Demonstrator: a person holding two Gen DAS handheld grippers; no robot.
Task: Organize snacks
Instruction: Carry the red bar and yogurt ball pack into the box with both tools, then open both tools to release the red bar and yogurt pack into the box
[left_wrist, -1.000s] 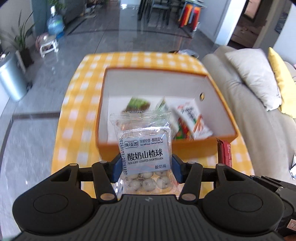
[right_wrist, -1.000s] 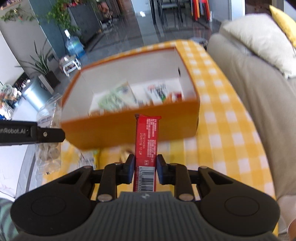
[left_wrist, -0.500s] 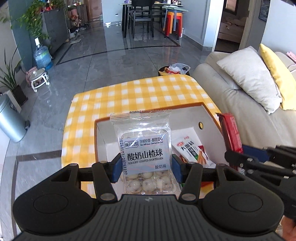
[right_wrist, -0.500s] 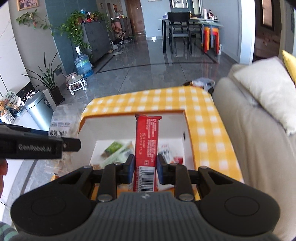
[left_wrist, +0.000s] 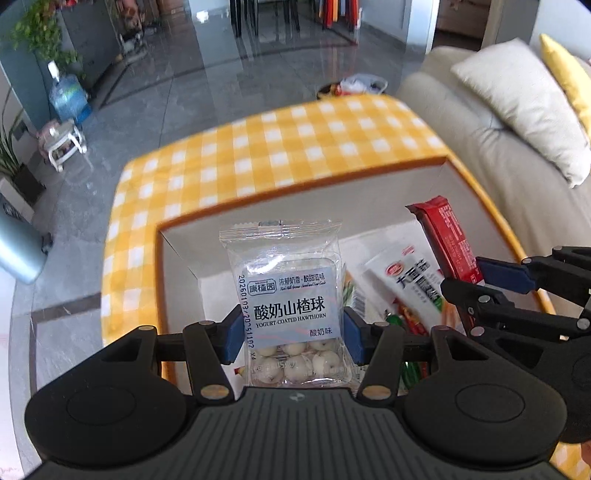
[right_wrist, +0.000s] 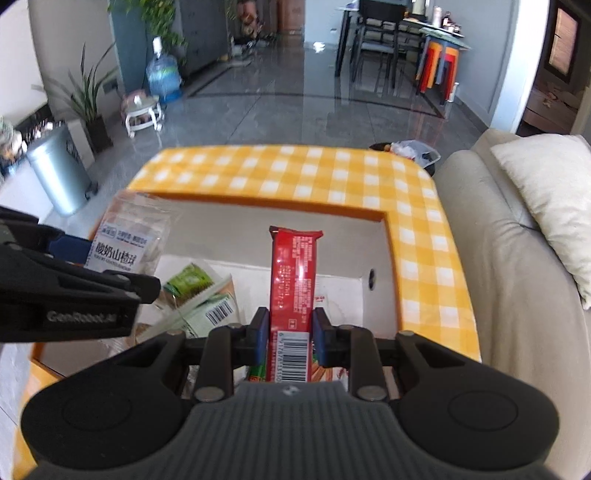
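Left gripper (left_wrist: 291, 334) is clamping hawthorn packet (left_wrist: 286, 295) over orange box (left_wrist: 236, 214); right gripper (left_wrist: 463, 278) is pinching red bar (left_wrist: 445, 236).

You've got a yellow-and-white checked tablecloth (left_wrist: 280, 147), an orange box (right_wrist: 369, 216) that's white inside, and a red snack bar (right_wrist: 293, 280).

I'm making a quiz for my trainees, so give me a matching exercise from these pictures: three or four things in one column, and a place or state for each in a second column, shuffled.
Things:
1. hawthorn ball packet
2. red snack bar
3. orange box
4. grey pillow

Places or states:
A. on the sofa
B. clamped in the right gripper
C. clamped in the left gripper
D. on the checked tablecloth, snacks inside

Pairs: 1-C, 2-B, 3-D, 4-A
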